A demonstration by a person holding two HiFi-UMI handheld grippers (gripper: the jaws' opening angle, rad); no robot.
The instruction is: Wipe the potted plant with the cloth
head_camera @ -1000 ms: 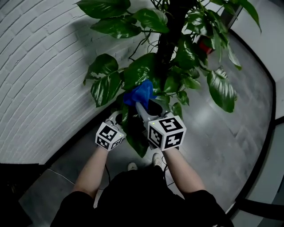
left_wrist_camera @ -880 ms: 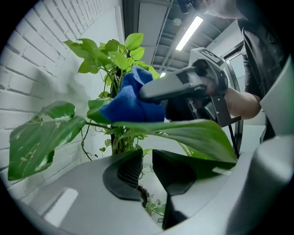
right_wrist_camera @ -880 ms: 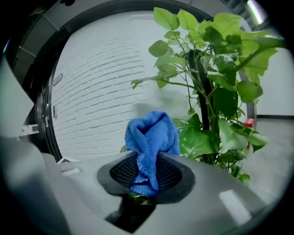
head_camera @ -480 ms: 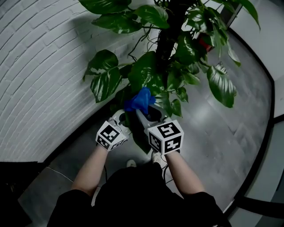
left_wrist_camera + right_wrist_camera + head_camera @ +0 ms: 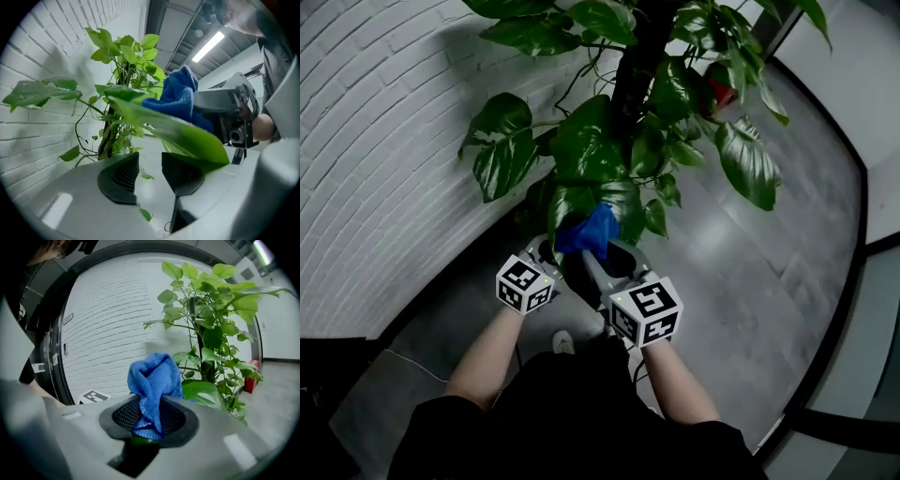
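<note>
Blue cloth (image 5: 154,380) is bunched between the pads of my right gripper (image 5: 149,414), which is clenched on it, the folds standing up above the jaws. Seen from the head view, it lies against a broad lower leaf (image 5: 623,202) of the potted plant (image 5: 591,141), low down near the dark pole (image 5: 636,56). My left gripper (image 5: 149,174), just beside the right one, has just been opening its jaws. They stand apart with nothing pinched between them, though a long green leaf (image 5: 187,136) crosses over one jaw's tip. White brick wall (image 5: 375,159) curves behind the plant, with grey floor (image 5: 769,300) on the other side.
</note>
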